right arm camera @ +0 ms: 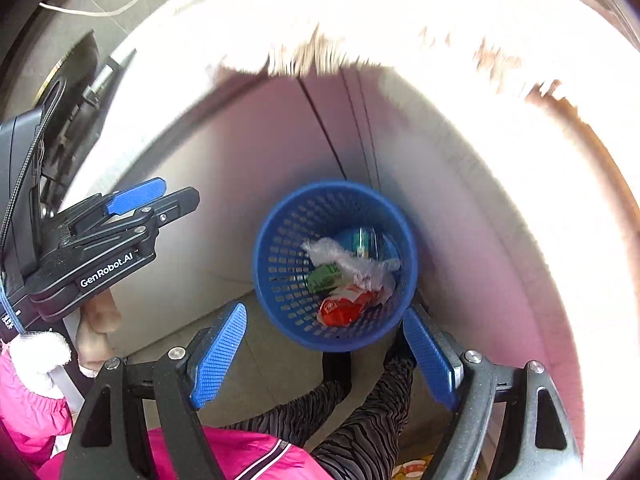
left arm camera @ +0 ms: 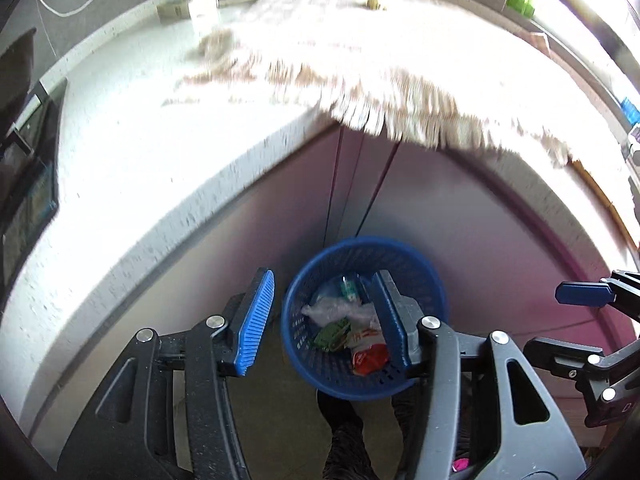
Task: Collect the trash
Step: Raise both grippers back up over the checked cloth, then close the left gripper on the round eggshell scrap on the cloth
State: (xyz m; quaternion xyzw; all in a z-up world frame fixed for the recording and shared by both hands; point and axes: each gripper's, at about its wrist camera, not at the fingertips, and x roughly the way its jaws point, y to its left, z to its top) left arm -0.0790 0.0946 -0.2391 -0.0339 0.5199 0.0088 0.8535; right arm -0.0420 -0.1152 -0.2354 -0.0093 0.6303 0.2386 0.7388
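I hold both grippers above the blue basket (right arm camera: 334, 264). My left gripper (left arm camera: 324, 320) is spread and empty; my right gripper (right arm camera: 326, 354) likewise. The basket stands on the floor ahead of and below both, containing a red wrapper (right arm camera: 344, 308), green packet (right arm camera: 322, 278) and clear plastic (right arm camera: 352, 262).

Blue basket (right arm camera: 280, 264) on tiled floor (right arm camera: 256, 364)

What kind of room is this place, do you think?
Probably a home kitchen: a speckled white countertop over cabinet doors, with cables and a plug by the wall, and a blue trash basket on the floor.
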